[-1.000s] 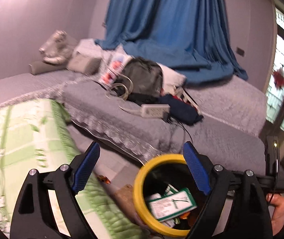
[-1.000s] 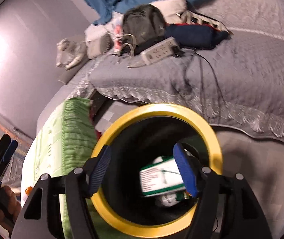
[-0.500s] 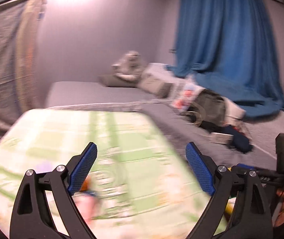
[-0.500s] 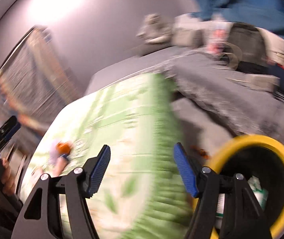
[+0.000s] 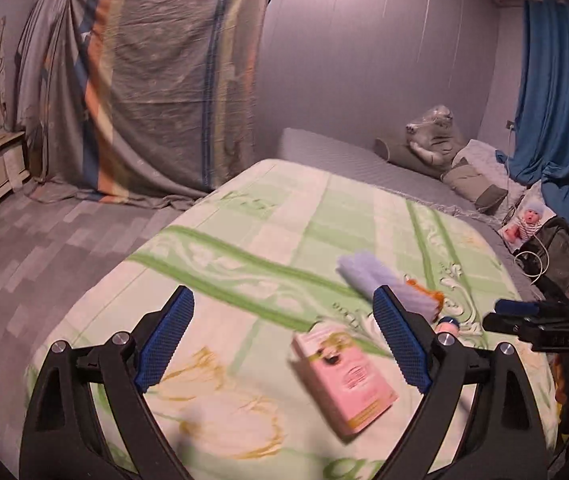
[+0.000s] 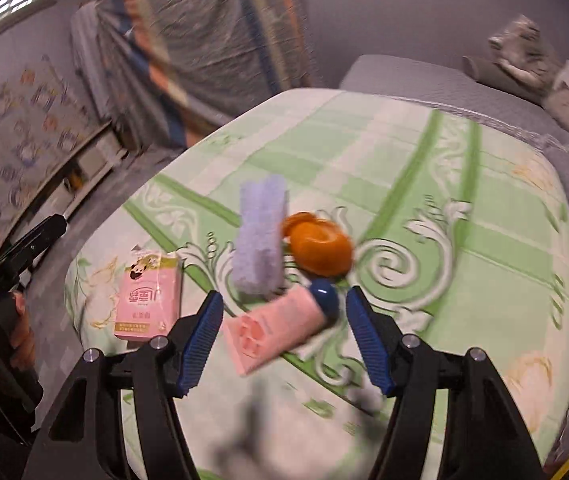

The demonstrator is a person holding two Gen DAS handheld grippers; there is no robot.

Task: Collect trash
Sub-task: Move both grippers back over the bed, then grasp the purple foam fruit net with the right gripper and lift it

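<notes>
Two tools over one bed, four loose items on it.

Bed cover (image 5: 268,216), green and cream floral print: fills the middle of both views. Its near-left edge rounds down toward the grey tiled floor (image 5: 44,240); its far edge meets a grey quilted bed (image 5: 344,156). Wide bare stretch of cover on the left half and toward the far corner.

Striped draped sheet (image 5: 164,80): hangs against the far wall, beyond the floor.

Blue curtain (image 5: 552,100): far right, above pillows and a plastic-wrapped plush toy (image 5: 432,136).

Left tool (image 5: 280,344): released, fingers spread wide, nothing between them; hovers above the cover, with the pink carton just inside its right finger.

Right tool (image 6: 280,336): released, fingers spread wide; the pink tube lies on the cover in the gap between the tips, untouched by either.

Pink carton (image 6: 149,296): flat on the cover near the left edge, apart from the other items.

Pale blue folded cloth (image 6: 260,240): lies mid-cover, just beside the orange piece.

Pink tube (image 6: 274,328) with dark blue cap (image 6: 324,296): lies at a slant, cap end toward the orange piece, blurred.

Orange peel-like piece (image 6: 318,246): rounded, just beyond the cap; exact nature unclear through blur.
</notes>
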